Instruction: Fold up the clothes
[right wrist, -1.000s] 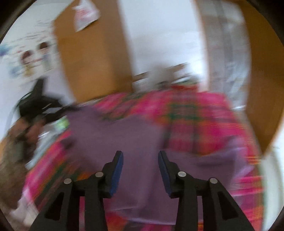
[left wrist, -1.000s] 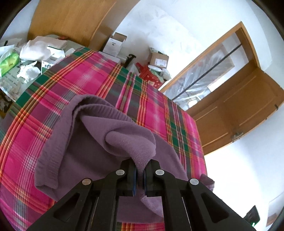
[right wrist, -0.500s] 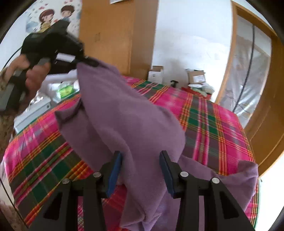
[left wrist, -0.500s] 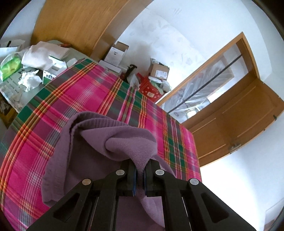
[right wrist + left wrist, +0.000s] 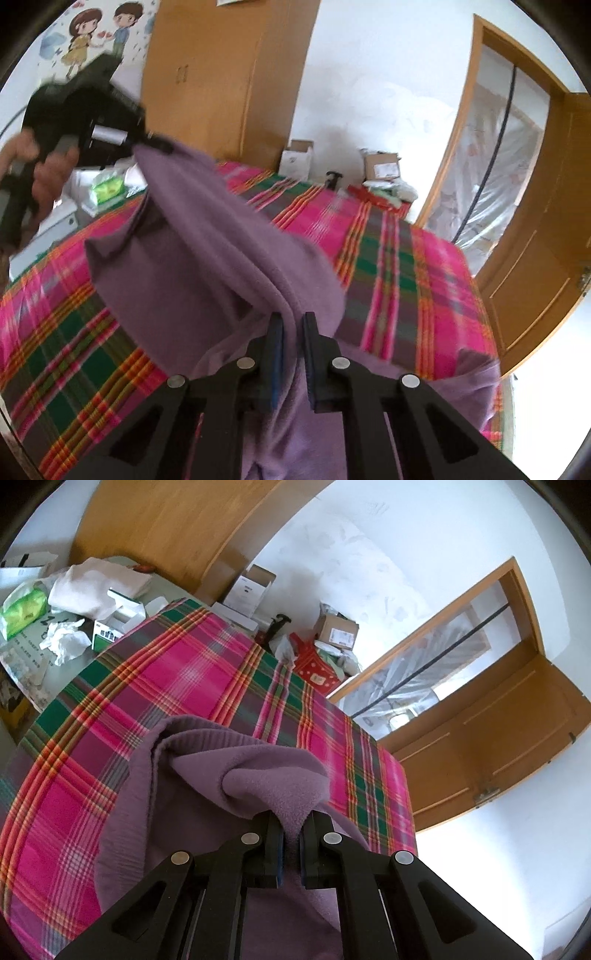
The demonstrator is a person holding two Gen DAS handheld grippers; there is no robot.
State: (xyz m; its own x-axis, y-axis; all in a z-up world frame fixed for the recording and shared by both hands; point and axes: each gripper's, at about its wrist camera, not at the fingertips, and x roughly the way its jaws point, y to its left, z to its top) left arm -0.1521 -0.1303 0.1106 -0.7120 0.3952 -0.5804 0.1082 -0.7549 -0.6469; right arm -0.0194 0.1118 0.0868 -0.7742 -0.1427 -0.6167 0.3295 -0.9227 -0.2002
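Observation:
A purple fleece garment (image 5: 258, 775) lies partly on a bed with a pink and green plaid cover (image 5: 184, 672). My left gripper (image 5: 291, 819) is shut on a bunched fold of it and holds that fold up off the bed. In the right wrist view the left gripper (image 5: 147, 142) shows at upper left in a person's hand (image 5: 33, 173), and the garment (image 5: 207, 240) hangs from it in a slanting sheet. My right gripper (image 5: 293, 321) is closing its jaws, and a ridge of the same purple fabric is pinched between its blue pads.
A side table (image 5: 44, 627) cluttered with tissues, packets and white cloth stands left of the bed. Cardboard boxes (image 5: 251, 587) and a red bag (image 5: 314, 668) sit on the floor past the far edge. A wooden wardrobe (image 5: 221, 74) and an open door (image 5: 535, 258) flank the bed.
The right gripper's jaws went from wide apart to narrow on a fold of the purple garment. The left gripper kept its grip and lifted the fabric slightly.

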